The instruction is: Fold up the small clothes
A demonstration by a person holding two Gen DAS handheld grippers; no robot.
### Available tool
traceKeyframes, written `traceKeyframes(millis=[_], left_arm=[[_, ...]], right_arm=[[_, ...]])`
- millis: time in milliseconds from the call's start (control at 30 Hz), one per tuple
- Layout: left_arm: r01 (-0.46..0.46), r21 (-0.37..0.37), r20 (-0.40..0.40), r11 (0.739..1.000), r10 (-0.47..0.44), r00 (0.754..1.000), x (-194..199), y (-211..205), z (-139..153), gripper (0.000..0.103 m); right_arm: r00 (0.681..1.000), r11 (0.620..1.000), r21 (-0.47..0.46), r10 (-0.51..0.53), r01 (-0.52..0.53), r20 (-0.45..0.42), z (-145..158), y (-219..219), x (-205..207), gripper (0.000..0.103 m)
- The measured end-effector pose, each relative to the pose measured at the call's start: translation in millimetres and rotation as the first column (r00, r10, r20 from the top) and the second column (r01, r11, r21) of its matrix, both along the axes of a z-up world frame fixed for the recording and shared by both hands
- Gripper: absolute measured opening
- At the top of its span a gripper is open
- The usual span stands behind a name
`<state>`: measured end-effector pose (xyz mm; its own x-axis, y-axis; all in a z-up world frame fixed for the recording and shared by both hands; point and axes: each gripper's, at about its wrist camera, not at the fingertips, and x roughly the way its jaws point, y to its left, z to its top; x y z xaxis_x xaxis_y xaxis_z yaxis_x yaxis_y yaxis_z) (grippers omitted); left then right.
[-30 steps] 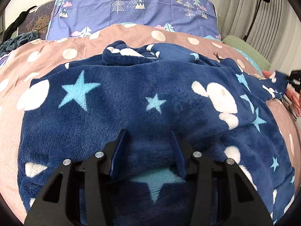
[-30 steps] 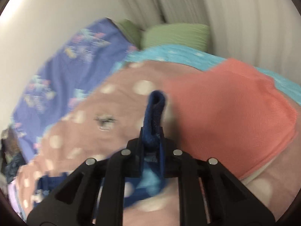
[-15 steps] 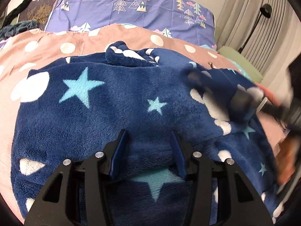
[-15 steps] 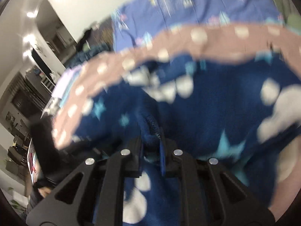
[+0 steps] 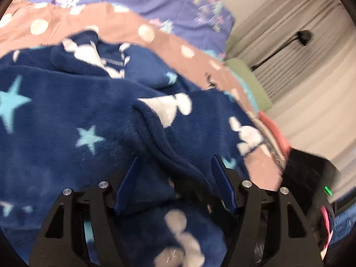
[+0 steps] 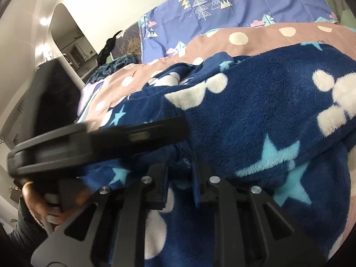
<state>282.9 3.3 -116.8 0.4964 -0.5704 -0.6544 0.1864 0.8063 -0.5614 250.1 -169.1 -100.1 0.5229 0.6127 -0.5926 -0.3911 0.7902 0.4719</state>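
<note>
A navy fleece garment (image 5: 73, 102) with light-blue stars and white shapes lies spread on the bed; it also fills the right wrist view (image 6: 267, 111). A folded-over flap with a hemmed edge (image 5: 155, 133) runs down between the fingers of my left gripper (image 5: 175, 169), which is open and resting on the fleece. My right gripper (image 6: 180, 162) is shut on a bunched edge of the garment (image 6: 183, 155). The left gripper's body (image 6: 95, 142) crosses the right wrist view just left of the right gripper.
The bed has a pink dotted duvet (image 5: 155, 35) and a purple tree-print pillow (image 6: 233, 6). A coral garment (image 5: 273, 131) and a green pillow (image 5: 247, 75) lie at the right edge. Curtains and a black lamp (image 5: 304, 36) stand beyond.
My right gripper has carried the garment's right edge leftward over the body, folding a flap across it. The left gripper has opened wider and now sits beside the right one.
</note>
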Motion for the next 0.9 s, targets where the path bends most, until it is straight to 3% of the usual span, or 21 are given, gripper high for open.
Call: traceKeyframes(millis=[33, 67, 100, 200, 300, 333, 400, 500, 733, 900], left_arm=[[-0.016, 0.024, -0.003, 1.000, 0.016, 1.000, 7, -7, -1, 0.061], [-0.023, 0.041, 0.008, 0.999, 0.023, 1.000, 10, -12, 0, 0.026], [-0.016, 0.053, 0.005, 0.998, 0.015, 1.000, 13, -15, 0, 0.006], [-0.025, 0.065, 0.026, 0.998, 0.024, 0.999, 18, -18, 18, 0.008], [-0.042, 0.125, 0.167, 0.991, 0.020, 0.986, 8, -13, 64, 0.008], [-0.050, 0.127, 0.211, 0.991, 0.022, 0.977, 2, -8, 84, 0.008], [-0.068, 0.137, 0.261, 0.988, 0.030, 0.965, -8, 3, 110, 0.008], [-0.118, 0.202, 0.300, 0.972, 0.053, 0.953, -27, 29, 130, 0.008], [-0.253, 0.265, 0.261, 0.930, 0.184, 0.948, -48, 109, 120, 0.008], [-0.342, 0.288, 0.155, 0.895, 0.309, 0.938, -37, 163, 80, 0.008]], right_arm=[[1.000, 1.000, 0.013, 0.005, -0.005, -0.005, 0, -2, 0, 0.020], [1.000, 1.000, 0.022, 0.007, -0.007, -0.008, -1, -4, -1, 0.021], [1.000, 0.999, 0.030, 0.011, -0.011, -0.013, 1, -7, -2, 0.025], [1.000, 1.000, 0.031, 0.004, -0.004, 0.003, 10, -20, -10, 0.032], [0.998, 0.998, -0.017, -0.057, 0.057, -0.022, 8, -34, -12, 0.031], [0.993, 0.994, -0.034, -0.104, 0.102, -0.064, -1, -43, -9, 0.027], [0.980, 0.990, -0.013, -0.142, 0.141, -0.143, -15, -53, -1, 0.007], [0.977, 0.989, -0.006, -0.146, 0.147, -0.155, -16, -55, 2, 0.007], [0.980, 0.987, -0.063, -0.154, 0.147, -0.124, -17, -45, -1, 0.007], [0.982, 0.985, -0.090, -0.156, 0.147, -0.110, -17, -41, -1, 0.007]])
